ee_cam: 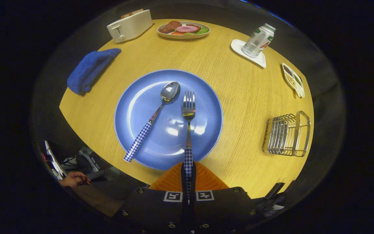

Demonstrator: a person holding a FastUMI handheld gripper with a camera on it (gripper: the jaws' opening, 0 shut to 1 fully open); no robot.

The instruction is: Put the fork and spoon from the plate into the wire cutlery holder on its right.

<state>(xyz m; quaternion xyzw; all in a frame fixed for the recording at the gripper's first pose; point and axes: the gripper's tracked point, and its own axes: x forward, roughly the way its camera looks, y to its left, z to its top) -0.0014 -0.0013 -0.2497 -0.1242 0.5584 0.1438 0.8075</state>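
My gripper (188, 169) is shut on the blue-checked handle of the fork (189, 109). The fork sticks straight out ahead of the fingers, tines pointing away, over the blue plate (206, 97) well below. The spoon (161, 109) lies on the plate to the left of the fork, bowl far, and its checked handle reaches over the plate's near-left rim. The wire cutlery holder (287, 135) stands on the wooden table to the right of the plate, with nothing in it.
A blue cloth (89, 70) lies left of the plate. A white toaster (130, 26) and a plate of food (183, 30) sit at the far side. A can on a white coaster (258, 40) and a small snack dish (293, 80) are far right. A hand (74, 179) rests below the table's near-left edge.
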